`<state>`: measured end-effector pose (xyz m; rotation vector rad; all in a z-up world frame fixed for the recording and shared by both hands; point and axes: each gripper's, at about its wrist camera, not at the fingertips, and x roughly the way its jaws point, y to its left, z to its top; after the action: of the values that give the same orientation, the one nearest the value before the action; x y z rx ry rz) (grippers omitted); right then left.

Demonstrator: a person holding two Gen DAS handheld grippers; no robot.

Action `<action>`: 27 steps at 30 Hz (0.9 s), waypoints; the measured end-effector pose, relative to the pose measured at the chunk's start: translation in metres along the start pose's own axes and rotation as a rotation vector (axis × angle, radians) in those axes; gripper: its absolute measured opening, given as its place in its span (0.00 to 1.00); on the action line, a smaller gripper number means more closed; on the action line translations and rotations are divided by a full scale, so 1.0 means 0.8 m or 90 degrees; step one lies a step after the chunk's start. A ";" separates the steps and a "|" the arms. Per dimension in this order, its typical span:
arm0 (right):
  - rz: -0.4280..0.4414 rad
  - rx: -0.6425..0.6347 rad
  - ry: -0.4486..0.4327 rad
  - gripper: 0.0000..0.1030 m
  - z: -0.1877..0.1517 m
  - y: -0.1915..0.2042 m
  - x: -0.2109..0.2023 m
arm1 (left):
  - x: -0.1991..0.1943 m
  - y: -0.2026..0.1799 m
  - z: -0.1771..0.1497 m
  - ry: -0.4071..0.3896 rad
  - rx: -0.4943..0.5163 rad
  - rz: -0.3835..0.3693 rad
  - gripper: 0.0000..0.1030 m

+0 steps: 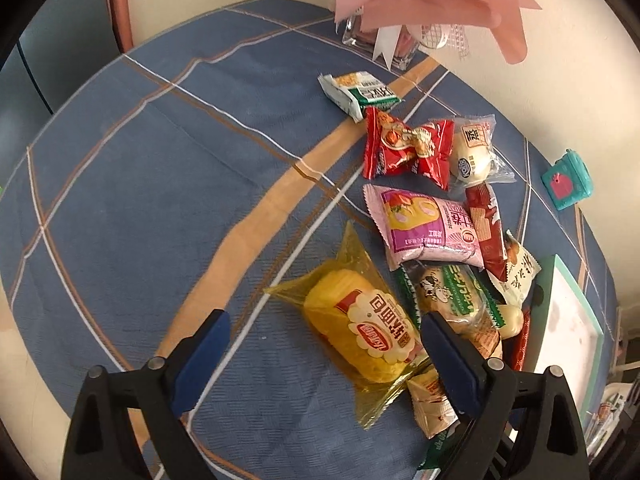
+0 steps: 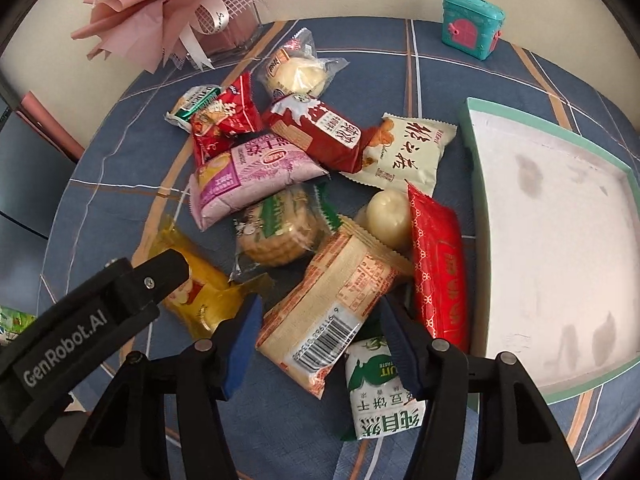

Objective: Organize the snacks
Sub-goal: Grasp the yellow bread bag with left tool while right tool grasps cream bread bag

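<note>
— Well, where are my claws?
— Left claw (image 1: 326, 354) gapes over the yellow cake (image 1: 362, 330). Right claw (image 2: 320, 340) straddles the beige pack (image 2: 332, 300) on the counter (image 2: 440, 72), pads apart, beside the tray (image 2: 480, 200).

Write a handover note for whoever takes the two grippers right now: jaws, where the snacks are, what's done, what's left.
Left gripper: jaws open, straddling the yellow bread pack on the tablecloth, not gripping it.
Right gripper: jaws part open around the beige barcode pack; pads do not look pressed on it.
Snacks: all loose in a heap on the cloth, including the pink pack, the red packet and the green-white biscuit pack.
White tray with mint rim: beside the heap, nothing in it.
Done: nothing sorted yet.
Left: probably move every snack into the tray.
</note>
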<state>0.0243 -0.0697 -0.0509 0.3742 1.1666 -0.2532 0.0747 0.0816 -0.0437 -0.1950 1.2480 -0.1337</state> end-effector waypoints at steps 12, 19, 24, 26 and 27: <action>0.011 0.011 0.022 0.50 -0.004 -0.009 0.014 | 0.040 -0.007 -0.009 0.060 -0.015 -0.042 0.63; 0.020 0.010 0.029 0.49 -0.008 -0.013 0.020 | 0.038 -0.015 -0.013 0.049 0.005 -0.035 0.50; 0.026 0.015 0.028 0.43 -0.007 -0.013 0.019 | 0.030 -0.023 -0.013 0.040 0.011 -0.027 0.46; 0.034 0.019 0.030 0.41 -0.008 -0.015 0.015 | 0.025 -0.027 -0.012 0.035 0.015 -0.022 0.46; 0.037 0.021 0.031 0.41 -0.008 -0.016 0.013 | 0.023 -0.028 -0.012 0.032 0.017 -0.021 0.46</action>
<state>0.0179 -0.0790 -0.0651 0.4449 1.1989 -0.2135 0.0714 0.0551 -0.0592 -0.1899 1.2927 -0.1843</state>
